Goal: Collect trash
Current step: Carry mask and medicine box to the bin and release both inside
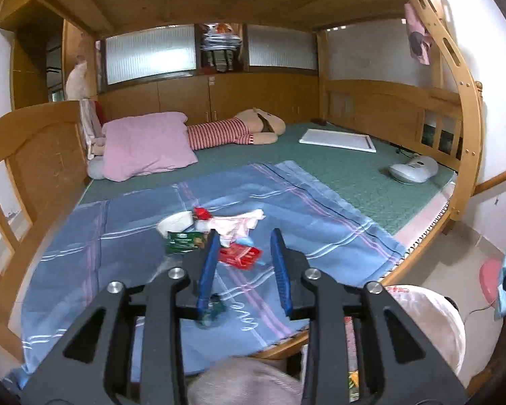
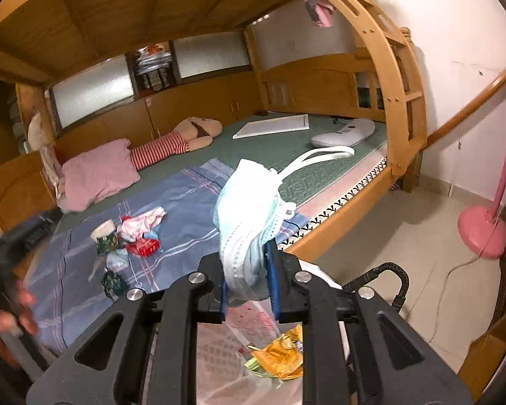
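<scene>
Trash lies in a heap on the blue plaid sheet point(image 1: 124, 249): a white paper cup point(image 1: 175, 222), a green wrapper point(image 1: 182, 241), a red packet point(image 1: 239, 256) and pink-white tissue point(image 1: 236, 222). My left gripper point(image 1: 244, 238) is open above the sheet, its blue fingers on either side of the red packet. My right gripper point(image 2: 246, 253) is shut on a pale blue face mask point(image 2: 249, 209), held above a trash bag point(image 2: 249, 347) lined with white plastic, with an orange wrapper point(image 2: 280, 357) inside. The heap also shows in the right wrist view point(image 2: 131, 236).
A pink pillow point(image 1: 145, 145), a striped plush doll point(image 1: 232, 130), a white board point(image 1: 337, 140) and a white device point(image 1: 413, 168) lie on the green mattress. Wooden bunk frame and ladder point(image 2: 398, 84) stand to the right. A pink fan base point(image 2: 482, 233) sits on the floor.
</scene>
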`<state>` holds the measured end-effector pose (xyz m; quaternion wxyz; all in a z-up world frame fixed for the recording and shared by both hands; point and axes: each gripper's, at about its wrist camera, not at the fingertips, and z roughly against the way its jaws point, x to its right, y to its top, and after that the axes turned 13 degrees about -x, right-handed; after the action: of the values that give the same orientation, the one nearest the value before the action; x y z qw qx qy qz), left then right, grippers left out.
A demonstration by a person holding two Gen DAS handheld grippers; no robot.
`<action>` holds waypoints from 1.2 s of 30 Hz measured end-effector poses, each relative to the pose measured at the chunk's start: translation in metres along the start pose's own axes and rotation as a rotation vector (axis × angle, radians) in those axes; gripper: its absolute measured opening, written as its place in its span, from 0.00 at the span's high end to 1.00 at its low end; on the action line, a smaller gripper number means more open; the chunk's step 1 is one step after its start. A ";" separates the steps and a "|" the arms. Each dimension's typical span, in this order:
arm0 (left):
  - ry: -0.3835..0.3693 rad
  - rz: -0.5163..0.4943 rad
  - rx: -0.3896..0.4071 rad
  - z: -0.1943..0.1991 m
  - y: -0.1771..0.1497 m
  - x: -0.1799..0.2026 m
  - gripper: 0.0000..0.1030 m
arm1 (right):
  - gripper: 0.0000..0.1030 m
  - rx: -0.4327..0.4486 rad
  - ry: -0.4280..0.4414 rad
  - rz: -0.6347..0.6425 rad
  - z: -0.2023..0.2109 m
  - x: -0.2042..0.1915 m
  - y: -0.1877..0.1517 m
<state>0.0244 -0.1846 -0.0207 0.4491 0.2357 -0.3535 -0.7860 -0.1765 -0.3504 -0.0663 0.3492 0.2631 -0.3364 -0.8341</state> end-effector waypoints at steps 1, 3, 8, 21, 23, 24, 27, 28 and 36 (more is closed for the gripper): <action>0.002 -0.013 -0.012 0.000 -0.003 -0.004 0.58 | 0.81 -0.010 0.010 0.004 -0.003 -0.001 -0.001; 0.024 -0.045 -0.017 -0.002 -0.014 0.004 0.38 | 0.81 -0.030 0.043 0.005 -0.004 -0.003 -0.003; -0.111 -0.118 -0.127 -0.023 -0.039 0.044 0.37 | 0.81 -0.064 0.035 0.007 -0.007 -0.004 -0.007; -0.167 -0.222 -0.097 -0.005 -0.053 0.114 0.04 | 0.80 -0.101 -0.028 0.008 -0.017 -0.002 -0.019; -0.150 -0.213 -0.079 0.002 -0.051 0.113 0.04 | 0.80 -0.106 -0.034 0.011 -0.020 -0.002 -0.021; -0.143 -0.212 -0.070 0.005 -0.050 0.113 0.03 | 0.80 -0.114 -0.031 0.007 -0.022 -0.001 -0.023; -0.104 -0.203 -0.031 0.016 -0.049 0.108 0.03 | 0.80 -0.138 -0.032 0.004 -0.028 0.001 -0.026; -0.096 -0.198 -0.025 0.018 -0.049 0.106 0.03 | 0.80 -0.149 -0.029 0.001 -0.031 0.003 -0.026; -0.060 -0.116 -0.008 0.026 -0.040 0.080 0.03 | 0.76 -0.227 -0.029 -0.016 -0.049 0.004 -0.032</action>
<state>-0.0543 -0.2312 -0.0390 0.3927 0.2304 -0.3496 -0.8188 -0.1590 -0.3550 -0.1218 0.3653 0.2126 -0.2424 -0.8733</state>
